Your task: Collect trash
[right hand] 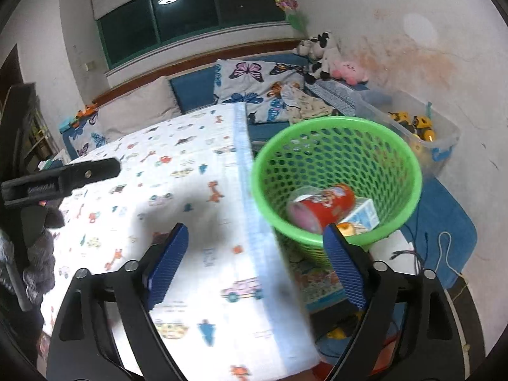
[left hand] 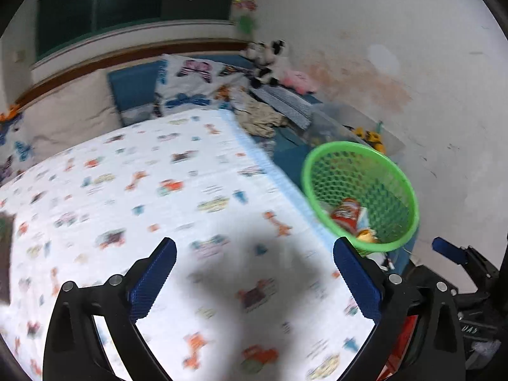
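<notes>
A green mesh basket (left hand: 385,187) (right hand: 333,158) stands beside the right edge of a table covered with a white cartoon-print cloth (left hand: 143,190) (right hand: 177,190). Inside lie a red cup (left hand: 346,214) (right hand: 330,204), a small white and blue carton (right hand: 365,214) and a yellow scrap (left hand: 366,235). My left gripper (left hand: 254,247) hangs open over the cloth with nothing between its blue pads; the basket is just past its right finger. My right gripper (right hand: 255,231) is open and empty over the table's edge, with its right finger in front of the basket's near rim.
Butterfly pillows (right hand: 250,82) and plush toys (right hand: 320,54) lie on a blue couch behind the table. A clear bin (right hand: 422,133) with yellow toys stands by the wall. Cables (right hand: 412,254) trail over the blue mat. A dark object (left hand: 4,254) sits at the cloth's left edge.
</notes>
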### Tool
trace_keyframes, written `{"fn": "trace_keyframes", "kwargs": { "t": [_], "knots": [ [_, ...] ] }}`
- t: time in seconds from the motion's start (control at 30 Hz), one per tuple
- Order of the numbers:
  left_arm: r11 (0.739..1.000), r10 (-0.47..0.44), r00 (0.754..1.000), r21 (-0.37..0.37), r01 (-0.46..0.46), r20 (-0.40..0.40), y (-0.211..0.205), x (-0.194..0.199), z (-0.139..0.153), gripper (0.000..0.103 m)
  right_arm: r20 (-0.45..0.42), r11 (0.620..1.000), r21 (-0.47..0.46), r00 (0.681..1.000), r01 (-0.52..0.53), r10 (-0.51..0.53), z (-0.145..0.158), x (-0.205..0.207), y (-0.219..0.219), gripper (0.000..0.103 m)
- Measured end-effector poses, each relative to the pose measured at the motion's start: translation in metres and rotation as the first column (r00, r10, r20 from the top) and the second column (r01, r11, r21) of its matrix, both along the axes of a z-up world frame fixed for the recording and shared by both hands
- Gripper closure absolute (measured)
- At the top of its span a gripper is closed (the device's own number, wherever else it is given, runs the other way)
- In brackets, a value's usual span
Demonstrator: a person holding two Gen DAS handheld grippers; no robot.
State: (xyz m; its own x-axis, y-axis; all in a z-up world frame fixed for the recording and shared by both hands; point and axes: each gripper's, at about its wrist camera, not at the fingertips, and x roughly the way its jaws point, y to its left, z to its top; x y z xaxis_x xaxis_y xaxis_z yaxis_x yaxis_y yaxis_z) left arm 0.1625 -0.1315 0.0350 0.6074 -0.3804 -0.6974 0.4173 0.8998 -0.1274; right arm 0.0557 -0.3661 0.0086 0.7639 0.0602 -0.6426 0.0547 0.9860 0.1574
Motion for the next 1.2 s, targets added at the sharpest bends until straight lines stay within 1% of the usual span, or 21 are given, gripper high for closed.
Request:
{"fn": "trace_keyframes", "kwargs": {
  "t": [0.07,0.23,0.47,0.67,0.87,1.03,1.2],
  "knots": [
    [0.999,0.043,0.999,0.011,-0.043,0.009,0.020,-0.010,0.000,0.007,-0.002,1.000,-0.002,1.000,-0.016,0.016,0.001,-0.001,0.012,0.015],
    [0.992,0.129,0.991,0.002,-0.129,0.028,0.062,-0.033,0.004,0.007,0.004,0.998,-0.020,0.999,-0.053,0.053,0.004,-0.005,0.043,0.012],
    [0.980,0.196,0.977,-0.004,-0.197,0.085,0.096,-0.063,0.010,0.007,0.020,0.997,-0.003,0.997,-0.071,0.071,0.011,-0.011,0.066,0.012],
    [0.973,0.229,0.966,-0.014,-0.229,0.124,0.109,-0.085,0.014,0.007,0.035,0.997,-0.012,0.997,-0.075,0.075,0.016,-0.021,0.074,0.010],
    [0.968,0.243,0.958,0.025,-0.249,0.149,0.109,-0.098,0.010,0.007,0.033,0.997,-0.004,0.997,-0.074,0.074,0.015,-0.024,0.074,0.010],
    [0.967,0.250,0.959,0.025,-0.255,0.133,0.111,-0.101,0.005,0.007,0.035,0.998,-0.002,0.997,-0.069,0.069,0.013,-0.026,0.074,0.010],
    [0.964,0.259,0.956,0.025,-0.265,0.140,0.111,-0.108,0.005,0.007,0.038,0.998,0.002,0.997,-0.068,0.068,0.014,-0.027,0.073,0.010]
  ]
}}
